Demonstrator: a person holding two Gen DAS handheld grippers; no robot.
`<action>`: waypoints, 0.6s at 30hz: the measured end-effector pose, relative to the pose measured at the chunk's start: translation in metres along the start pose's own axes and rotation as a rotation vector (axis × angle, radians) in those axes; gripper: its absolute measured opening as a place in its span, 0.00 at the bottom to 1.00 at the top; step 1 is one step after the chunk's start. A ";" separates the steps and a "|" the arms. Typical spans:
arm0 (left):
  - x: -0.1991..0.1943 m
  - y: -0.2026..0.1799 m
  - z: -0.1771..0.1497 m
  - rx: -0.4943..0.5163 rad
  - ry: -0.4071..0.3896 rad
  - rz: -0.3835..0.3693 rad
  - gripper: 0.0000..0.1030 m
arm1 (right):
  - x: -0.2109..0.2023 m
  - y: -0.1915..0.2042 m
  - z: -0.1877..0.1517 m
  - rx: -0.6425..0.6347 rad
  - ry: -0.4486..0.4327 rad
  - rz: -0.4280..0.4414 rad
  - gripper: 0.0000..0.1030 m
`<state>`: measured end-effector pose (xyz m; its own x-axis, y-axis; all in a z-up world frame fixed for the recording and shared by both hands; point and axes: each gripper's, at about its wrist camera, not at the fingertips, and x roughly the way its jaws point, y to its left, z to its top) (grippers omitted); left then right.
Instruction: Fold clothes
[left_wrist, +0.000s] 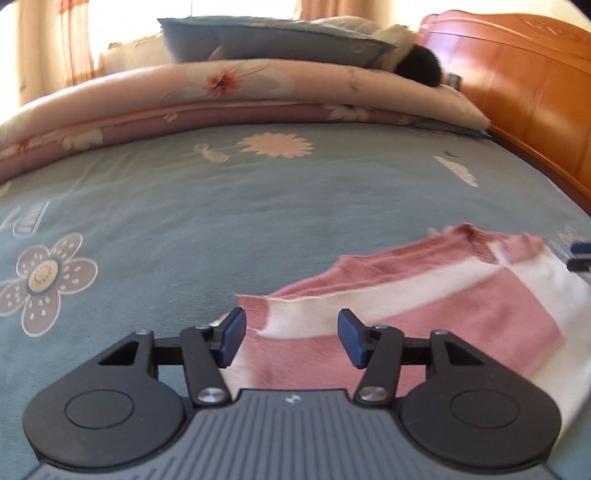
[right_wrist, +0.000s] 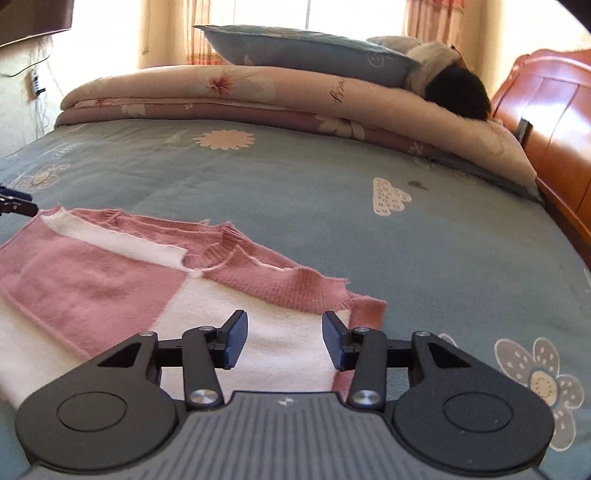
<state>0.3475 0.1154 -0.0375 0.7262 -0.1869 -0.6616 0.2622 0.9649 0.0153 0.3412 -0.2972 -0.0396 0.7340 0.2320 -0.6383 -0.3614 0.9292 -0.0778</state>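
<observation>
While it lies spread on the blue flowered bedspread (left_wrist: 258, 206), the pink and white sweater (left_wrist: 461, 302) fills the lower right of the left wrist view and the lower left of the right wrist view, its ribbed pink collar (right_wrist: 221, 243) pointing toward the far side of the bed. At the bottom centre of the left wrist frame the left claw (left_wrist: 291, 338) hangs with its blue pads wide apart, gripping nothing, above the sweater's pink and white edge. At the bottom centre of the right wrist frame the right claw (right_wrist: 284, 339) is likewise spread apart and empty, over a white panel near the sweater's pink ribbed edge. Whether either claw touches the knit cannot be told. Each claw also shows as a dark tip at the edge of the other's view, just beside a corner of the sweater. Farther up, a folded floral quilt (right_wrist: 258, 96) crosses the upper part of both frames with a blue pillow (right_wrist: 306, 51) on top and a dark furry thing (right_wrist: 458, 92) beside it. A wooden headboard (left_wrist: 524, 85) stands at the upper right, and bright curtains (right_wrist: 199, 29) hang along the top.
</observation>
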 end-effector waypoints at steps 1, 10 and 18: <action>-0.011 -0.015 -0.003 0.061 -0.004 -0.004 0.60 | -0.013 0.009 0.001 -0.039 -0.005 0.004 0.56; -0.085 -0.157 -0.091 0.809 -0.013 0.012 0.68 | -0.090 0.102 -0.039 -0.542 0.028 -0.055 0.65; -0.126 -0.181 -0.139 1.054 0.123 -0.021 0.68 | -0.126 0.124 -0.076 -0.742 0.086 -0.087 0.65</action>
<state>0.1202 -0.0101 -0.0610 0.6616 -0.1251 -0.7394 0.7350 0.3034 0.6064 0.1601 -0.2329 -0.0270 0.7415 0.1150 -0.6610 -0.6188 0.4979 -0.6076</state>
